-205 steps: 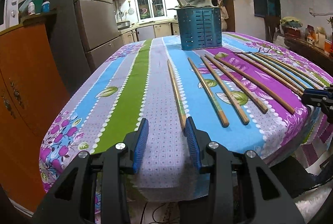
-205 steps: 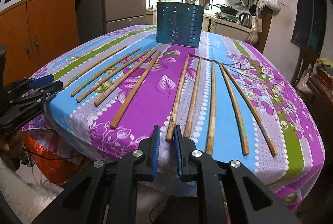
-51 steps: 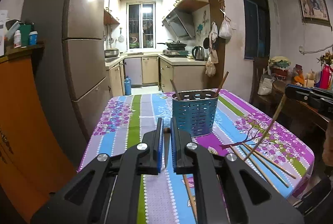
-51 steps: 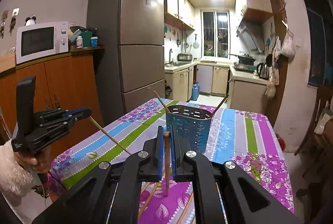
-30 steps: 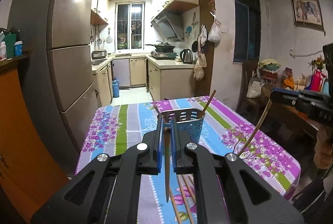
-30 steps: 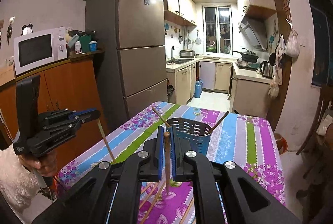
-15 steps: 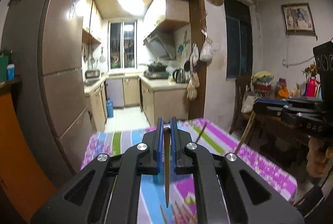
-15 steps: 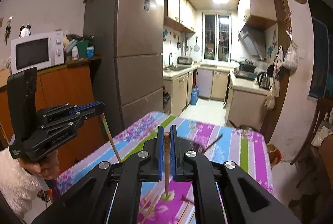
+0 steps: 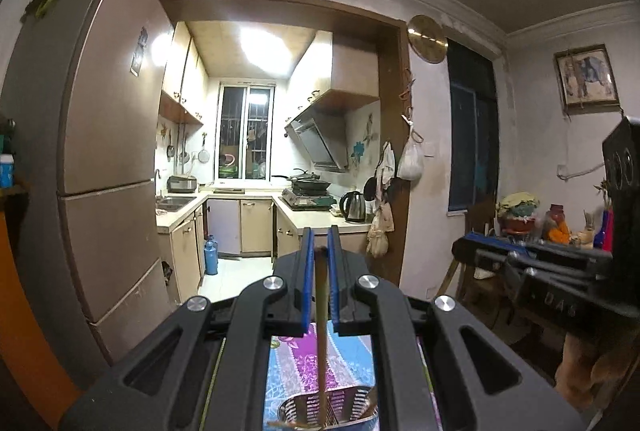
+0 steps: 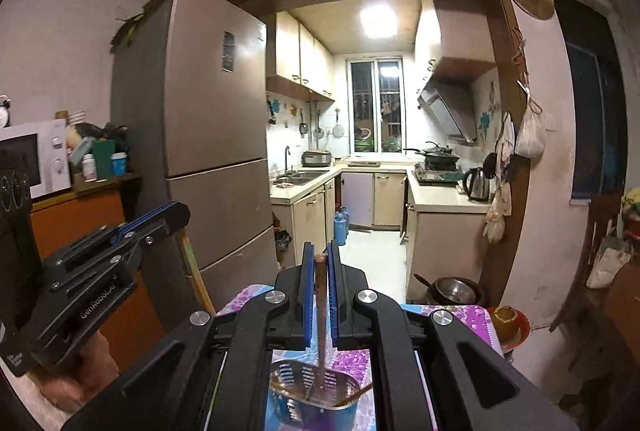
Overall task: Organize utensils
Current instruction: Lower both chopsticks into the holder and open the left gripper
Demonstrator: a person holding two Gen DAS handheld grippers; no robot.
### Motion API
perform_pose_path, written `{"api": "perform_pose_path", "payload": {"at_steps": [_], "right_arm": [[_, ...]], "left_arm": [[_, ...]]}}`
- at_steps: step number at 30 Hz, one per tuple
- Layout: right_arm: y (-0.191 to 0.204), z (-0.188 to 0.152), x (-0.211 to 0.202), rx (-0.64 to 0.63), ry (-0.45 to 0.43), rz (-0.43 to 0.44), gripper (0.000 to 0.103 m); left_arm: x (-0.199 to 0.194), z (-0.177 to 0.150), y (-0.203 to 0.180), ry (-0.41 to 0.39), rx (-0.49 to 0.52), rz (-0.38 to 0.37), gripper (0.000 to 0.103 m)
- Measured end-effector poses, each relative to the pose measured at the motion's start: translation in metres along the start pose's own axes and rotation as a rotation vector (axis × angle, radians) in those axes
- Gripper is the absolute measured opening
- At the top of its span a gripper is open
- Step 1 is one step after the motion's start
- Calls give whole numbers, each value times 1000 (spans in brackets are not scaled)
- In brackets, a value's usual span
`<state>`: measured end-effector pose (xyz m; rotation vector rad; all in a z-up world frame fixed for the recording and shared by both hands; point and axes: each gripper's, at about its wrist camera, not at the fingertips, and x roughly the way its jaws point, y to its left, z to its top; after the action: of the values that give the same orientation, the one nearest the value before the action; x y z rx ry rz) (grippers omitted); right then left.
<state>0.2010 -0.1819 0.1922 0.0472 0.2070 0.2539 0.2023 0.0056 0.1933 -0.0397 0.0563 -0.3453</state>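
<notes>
Plainly, mid-task:
Holder: the blue utensil holder sits at the bottom centre of both wrist views, on the floral tablecloth; a few sticks already lean inside it.
Left gripper: jaws clamped on one upright chopstick, its lower end hanging over the holder's mouth.
Right gripper: jaws pinched on another chopstick, tip just inside the rim.
Left to do: both sticks look ready to drop; whether any remain on the table is hidden.
</notes>
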Motion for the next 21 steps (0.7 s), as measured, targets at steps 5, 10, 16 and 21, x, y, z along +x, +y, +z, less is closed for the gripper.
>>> {"api": "perform_pose_path", "payload": {"at_steps": [5,10,16,21], "right_arm": [[-5,-24,49,12,59,-35,8],[-4,-49,77,30,109,-30,7],[-2,-72,95,52,170,-20,8],[-1,-78,94,44,188,-15,8]], "left_arm": [[32,-25,5,20,-8,4,5],[52,-55,9,61,-5,4,5],[71,-87,10,126,15,39,5],[72,-94,23,166,-14,69,20]]}}
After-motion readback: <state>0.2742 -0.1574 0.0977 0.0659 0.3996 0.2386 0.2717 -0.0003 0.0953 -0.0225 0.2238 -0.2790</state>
